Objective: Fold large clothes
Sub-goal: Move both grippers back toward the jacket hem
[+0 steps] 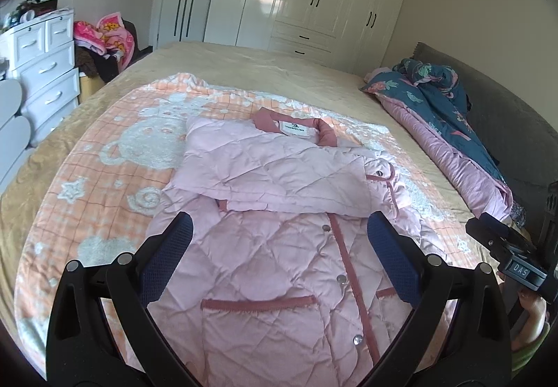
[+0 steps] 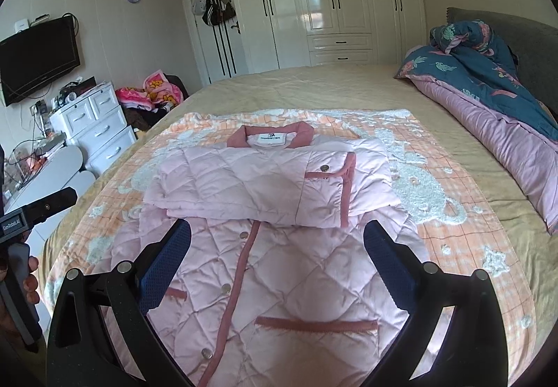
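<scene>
A pink quilted jacket (image 1: 279,247) with darker pink trim lies front up on an orange checked blanket (image 1: 115,157) on the bed. Both sleeves are folded across its chest, under the collar (image 1: 289,125). My left gripper (image 1: 279,230) is open and empty, hovering over the jacket's lower half. My right gripper (image 2: 277,237) is open and empty too, over the same part of the jacket (image 2: 279,268). The right gripper's body (image 1: 512,258) shows at the right edge of the left wrist view, and the left gripper's body (image 2: 31,216) shows at the left of the right wrist view.
A rumpled blue floral and pink quilt (image 2: 488,80) lies along the grey headboard (image 2: 516,31) at the right. White drawers (image 2: 97,129) and a pile of clothes (image 2: 150,94) stand left of the bed. A white wardrobe (image 2: 331,3) fills the far wall.
</scene>
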Tool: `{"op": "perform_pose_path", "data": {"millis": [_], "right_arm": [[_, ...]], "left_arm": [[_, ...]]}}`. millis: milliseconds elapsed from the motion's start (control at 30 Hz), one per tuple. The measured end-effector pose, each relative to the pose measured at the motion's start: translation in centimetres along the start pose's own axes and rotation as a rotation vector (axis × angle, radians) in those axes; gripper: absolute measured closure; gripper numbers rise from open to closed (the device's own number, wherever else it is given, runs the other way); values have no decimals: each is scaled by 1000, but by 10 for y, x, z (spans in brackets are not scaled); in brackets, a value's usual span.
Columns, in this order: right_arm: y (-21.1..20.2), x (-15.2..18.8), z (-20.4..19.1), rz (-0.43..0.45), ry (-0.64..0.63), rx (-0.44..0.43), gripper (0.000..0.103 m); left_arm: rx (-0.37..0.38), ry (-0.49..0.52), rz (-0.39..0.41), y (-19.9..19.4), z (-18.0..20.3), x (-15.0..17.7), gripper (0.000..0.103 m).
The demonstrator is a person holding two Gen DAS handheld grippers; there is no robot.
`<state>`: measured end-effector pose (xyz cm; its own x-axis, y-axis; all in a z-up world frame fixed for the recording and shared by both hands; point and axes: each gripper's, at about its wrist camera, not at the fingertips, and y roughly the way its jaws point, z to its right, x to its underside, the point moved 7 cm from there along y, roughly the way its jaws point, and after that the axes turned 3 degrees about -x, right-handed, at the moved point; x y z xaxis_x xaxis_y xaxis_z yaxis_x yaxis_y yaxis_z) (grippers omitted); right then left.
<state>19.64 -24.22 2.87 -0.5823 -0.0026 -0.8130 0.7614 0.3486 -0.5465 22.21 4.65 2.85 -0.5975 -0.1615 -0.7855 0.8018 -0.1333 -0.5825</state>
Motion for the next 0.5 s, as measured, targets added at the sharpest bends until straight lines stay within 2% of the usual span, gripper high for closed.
{"op": "perform_pose_path", "data": {"millis": [500], "right_arm": [[-54,13,7,20,2,17,4]], "left_arm": [[-39,25,13,-41,5,26,9]]}}
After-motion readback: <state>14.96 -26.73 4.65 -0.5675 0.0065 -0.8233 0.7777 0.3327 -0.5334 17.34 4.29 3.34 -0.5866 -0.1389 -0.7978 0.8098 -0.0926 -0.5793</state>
